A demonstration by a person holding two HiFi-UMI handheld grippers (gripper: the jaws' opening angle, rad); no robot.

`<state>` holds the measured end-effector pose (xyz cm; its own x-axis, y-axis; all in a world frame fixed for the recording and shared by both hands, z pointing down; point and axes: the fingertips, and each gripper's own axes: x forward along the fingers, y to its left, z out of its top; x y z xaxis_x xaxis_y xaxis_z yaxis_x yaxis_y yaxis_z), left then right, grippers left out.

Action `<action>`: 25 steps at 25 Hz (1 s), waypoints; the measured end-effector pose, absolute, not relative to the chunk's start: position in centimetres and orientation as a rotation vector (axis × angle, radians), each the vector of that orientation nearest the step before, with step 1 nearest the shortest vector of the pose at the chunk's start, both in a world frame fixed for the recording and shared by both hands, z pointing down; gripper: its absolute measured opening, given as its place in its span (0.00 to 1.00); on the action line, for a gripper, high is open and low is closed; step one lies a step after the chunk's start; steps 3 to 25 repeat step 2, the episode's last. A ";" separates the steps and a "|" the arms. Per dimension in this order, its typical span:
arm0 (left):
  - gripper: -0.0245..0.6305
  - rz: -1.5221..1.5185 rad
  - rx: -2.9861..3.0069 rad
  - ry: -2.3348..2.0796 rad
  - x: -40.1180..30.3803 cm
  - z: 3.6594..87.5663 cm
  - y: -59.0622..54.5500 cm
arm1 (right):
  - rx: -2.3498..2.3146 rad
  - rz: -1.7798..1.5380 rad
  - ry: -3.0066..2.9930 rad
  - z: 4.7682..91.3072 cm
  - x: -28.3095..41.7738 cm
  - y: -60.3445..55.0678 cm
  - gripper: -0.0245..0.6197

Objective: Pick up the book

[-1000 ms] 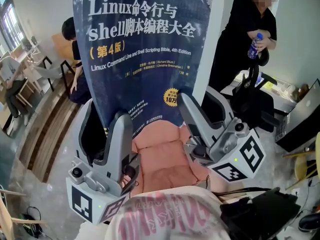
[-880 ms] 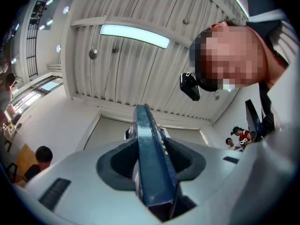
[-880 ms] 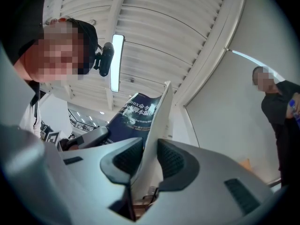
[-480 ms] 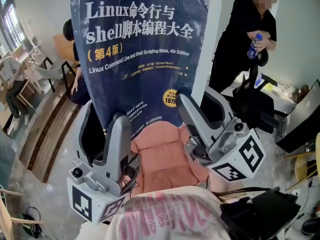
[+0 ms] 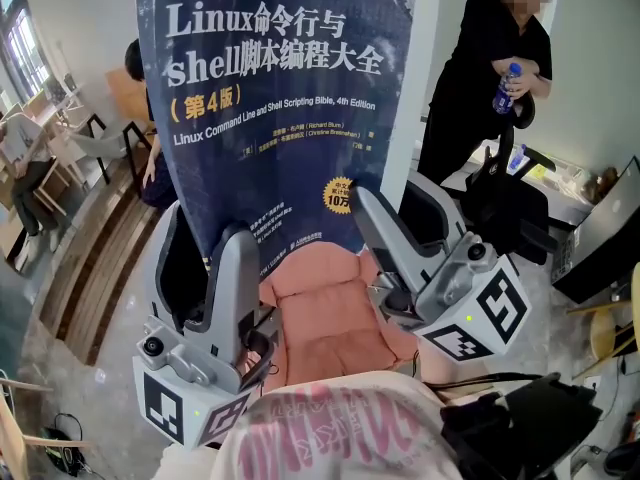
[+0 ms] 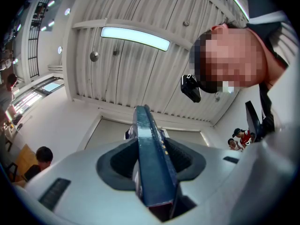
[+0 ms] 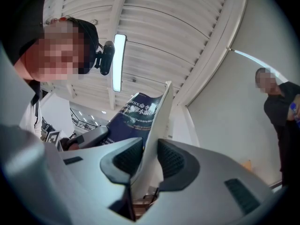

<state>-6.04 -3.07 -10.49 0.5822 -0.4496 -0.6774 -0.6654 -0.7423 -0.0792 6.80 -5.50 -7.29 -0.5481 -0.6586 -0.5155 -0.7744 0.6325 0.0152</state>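
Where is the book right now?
Head view, top centre: the book is held upright in the air, its lower part clamped by the left gripper and right gripper, above the pink seat.

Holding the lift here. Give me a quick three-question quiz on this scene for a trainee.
1. Multiple choice: which part of the book sits between the jaws of the left gripper? A the blue spine; B the white page edge; C nothing.
2. True or false: the right gripper is empty.
3. Fill in: the standing person in black holds a ____.

Key
1. A.
2. False: its jaws are shut on the white page edge.
3. bottle.
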 end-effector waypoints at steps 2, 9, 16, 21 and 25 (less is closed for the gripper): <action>0.32 0.937 -2.486 0.906 -6.1 -10.5 -3.1 | -1.122 0.338 2.386 -7.3 6.8 -5.5 0.20; 0.32 0.937 -2.486 0.906 -6.1 -10.5 -3.1 | -1.122 0.338 2.386 -7.3 6.8 -5.5 0.20; 0.32 0.937 -2.486 0.906 -6.1 -10.5 -3.1 | -1.122 0.338 2.386 -7.3 6.8 -5.5 0.20; 0.32 0.937 -2.486 0.906 -6.1 -10.5 -3.1 | -1.122 0.338 2.386 -7.3 6.8 -5.5 0.20; 0.32 0.937 -2.486 0.906 -6.1 -10.5 -3.1 | -1.122 0.338 2.386 -7.3 6.8 -5.5 0.20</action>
